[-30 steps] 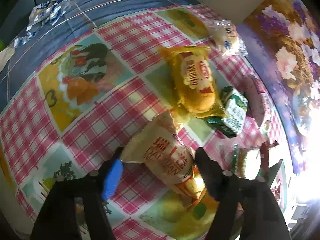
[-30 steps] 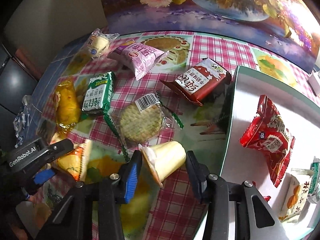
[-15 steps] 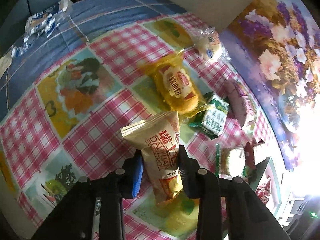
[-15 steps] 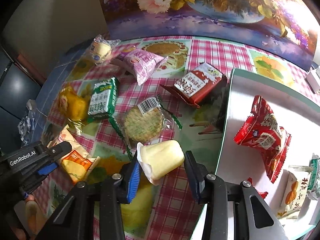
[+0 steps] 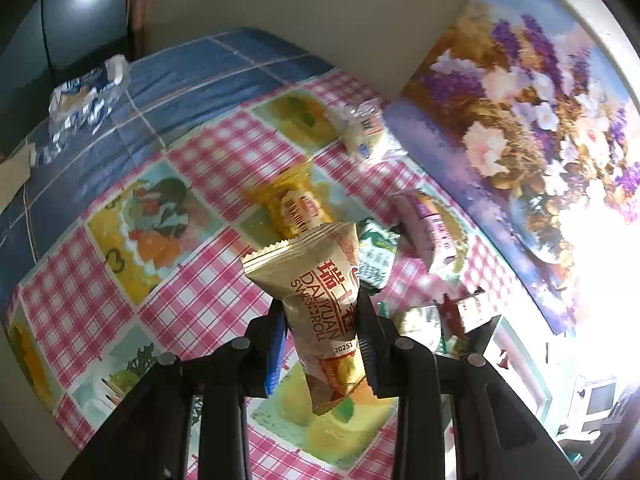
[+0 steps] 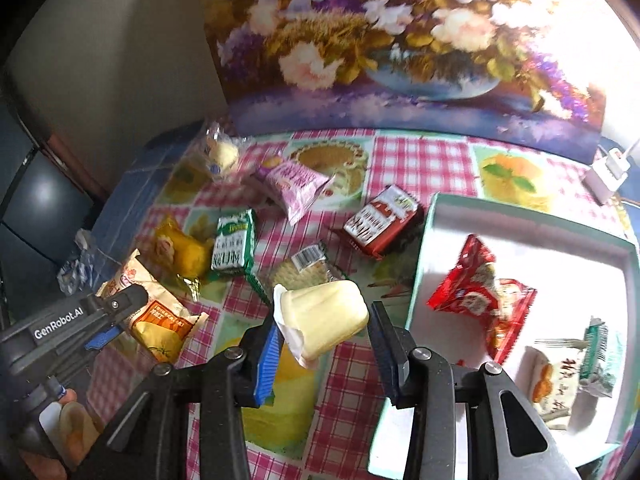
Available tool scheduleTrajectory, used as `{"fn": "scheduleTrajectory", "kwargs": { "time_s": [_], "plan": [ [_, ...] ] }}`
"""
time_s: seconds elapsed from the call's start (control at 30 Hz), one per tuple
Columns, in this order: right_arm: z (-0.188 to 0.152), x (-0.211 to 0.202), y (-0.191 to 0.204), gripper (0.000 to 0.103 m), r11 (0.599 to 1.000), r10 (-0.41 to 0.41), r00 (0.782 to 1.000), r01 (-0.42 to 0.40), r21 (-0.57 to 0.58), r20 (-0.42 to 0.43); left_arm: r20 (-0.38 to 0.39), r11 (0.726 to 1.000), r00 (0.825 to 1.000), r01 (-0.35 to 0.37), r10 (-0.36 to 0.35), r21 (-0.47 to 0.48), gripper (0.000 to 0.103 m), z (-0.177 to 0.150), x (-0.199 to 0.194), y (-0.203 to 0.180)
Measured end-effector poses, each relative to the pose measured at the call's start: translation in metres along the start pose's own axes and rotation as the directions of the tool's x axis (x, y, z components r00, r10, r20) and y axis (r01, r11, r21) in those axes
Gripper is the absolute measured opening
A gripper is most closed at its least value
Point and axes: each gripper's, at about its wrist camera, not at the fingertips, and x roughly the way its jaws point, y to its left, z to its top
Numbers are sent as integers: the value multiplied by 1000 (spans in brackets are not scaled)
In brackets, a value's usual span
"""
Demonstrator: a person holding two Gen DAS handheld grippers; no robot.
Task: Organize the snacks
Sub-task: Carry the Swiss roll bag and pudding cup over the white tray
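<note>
My left gripper is shut on a gold Swiss roll packet and holds it above the checked tablecloth; it also shows in the right wrist view. My right gripper is shut on a pale yellow pudding cup, held above the cloth just left of the white tray. The tray holds a red snack bag and a few small packets.
On the cloth lie a yellow cake packet, a green carton, a pink packet, a red-brown packet, a round cracker pack and a clear-wrapped bun. A flower painting stands behind.
My left gripper closed on the Swiss roll packet and lifted it off the cloth. My right gripper rose with the pudding cup.
</note>
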Motion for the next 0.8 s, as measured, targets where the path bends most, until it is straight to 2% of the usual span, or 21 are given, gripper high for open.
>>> {"fn": "scheduleTrajectory", "kwargs": {
  "time_s": [0.17, 0.4, 0.8],
  "plan": [
    [2, -19, -12, 44, 999, -40, 999, 39, 32, 26, 19, 999, 1000, 8, -9, 51, 34, -4, -9, -19],
    [1, -36, -49, 44, 987, -107, 994, 104, 125, 20, 21, 991, 999, 43, -46, 128, 34, -18, -19, -52],
    [-2, -59, -123, 44, 931, -241, 970, 230, 284, 4, -5, 947, 997, 75, -77, 313, 34, -40, -29, -123]
  ]
}}
